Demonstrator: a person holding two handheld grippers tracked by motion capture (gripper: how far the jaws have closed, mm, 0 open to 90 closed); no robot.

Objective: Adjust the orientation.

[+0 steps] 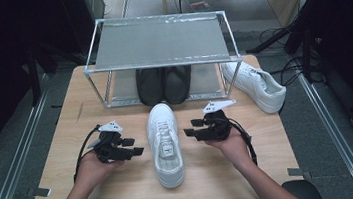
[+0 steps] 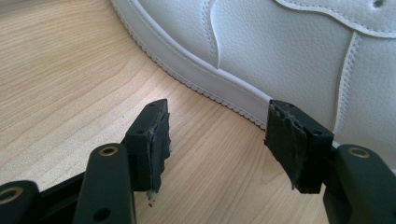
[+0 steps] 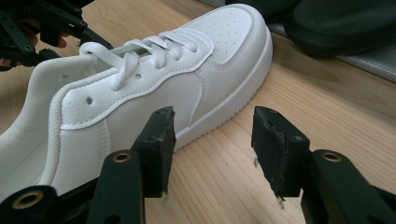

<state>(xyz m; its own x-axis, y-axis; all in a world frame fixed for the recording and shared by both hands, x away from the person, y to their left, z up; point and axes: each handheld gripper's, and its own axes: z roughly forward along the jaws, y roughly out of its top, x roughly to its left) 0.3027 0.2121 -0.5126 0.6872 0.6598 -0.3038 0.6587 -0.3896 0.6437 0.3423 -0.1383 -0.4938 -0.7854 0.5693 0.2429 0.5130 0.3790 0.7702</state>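
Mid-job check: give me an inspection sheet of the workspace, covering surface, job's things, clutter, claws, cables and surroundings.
Surface: light wooden table, bare wood around the shoe.
Job's things: white sneaker lies flat at the centre, toe toward the metal rack, between both claws. Second white sneaker lies right of the rack. Pair of black shoes sits on the rack's lower level.
Clutter: nothing seen.
Claws: left claw open, nothing between its jaws, beside the sneaker's sole. Right claw open, empty, at the sneaker's other side.
Cables: black cable loops from the left claw; more cables on the floor at right.
Surroundings: grey floor, dark stands at both sides.
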